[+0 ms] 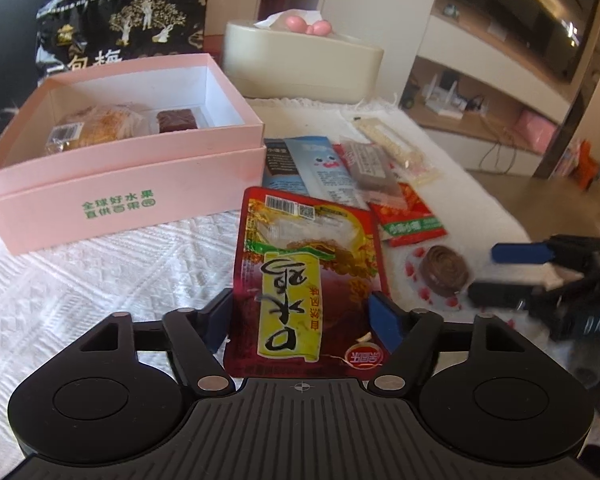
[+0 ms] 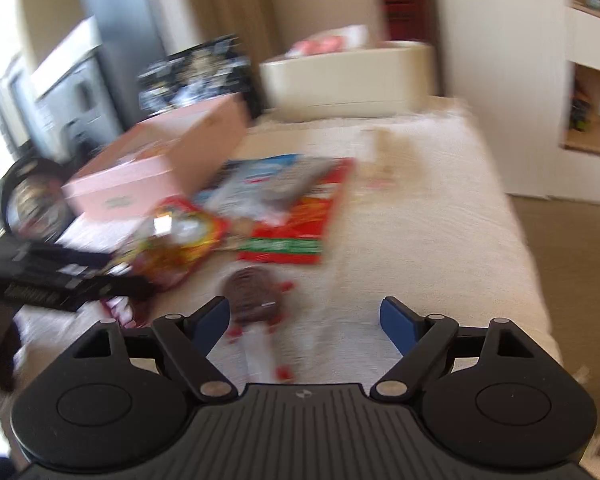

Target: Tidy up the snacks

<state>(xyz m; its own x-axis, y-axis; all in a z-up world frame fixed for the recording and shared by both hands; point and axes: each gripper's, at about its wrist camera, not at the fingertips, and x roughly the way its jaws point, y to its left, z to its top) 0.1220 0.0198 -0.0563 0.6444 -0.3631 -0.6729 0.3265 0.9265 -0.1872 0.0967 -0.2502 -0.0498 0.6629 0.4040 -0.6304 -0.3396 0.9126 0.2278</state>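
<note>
My left gripper (image 1: 302,314) is shut on a red and yellow snack packet (image 1: 306,264), its fingers pressing both side edges, held above the white cloth. An open pink box (image 1: 116,184) at the left holds a wrapped pastry (image 1: 96,128) and a dark brown bar (image 1: 178,120). Loose snacks lie to the right: a blue packet (image 1: 324,168), a red packet (image 1: 410,216), a brown round sweet (image 1: 444,270). My right gripper (image 2: 304,320) is open and empty, just above and right of the round sweet (image 2: 252,292); it also shows in the left wrist view (image 1: 496,272).
A cream tissue box (image 1: 300,60) stands at the back. A large black snack bag (image 1: 120,28) leans behind the pink box. The white cloth-covered table (image 2: 440,240) drops off on the right. The right wrist view is motion-blurred.
</note>
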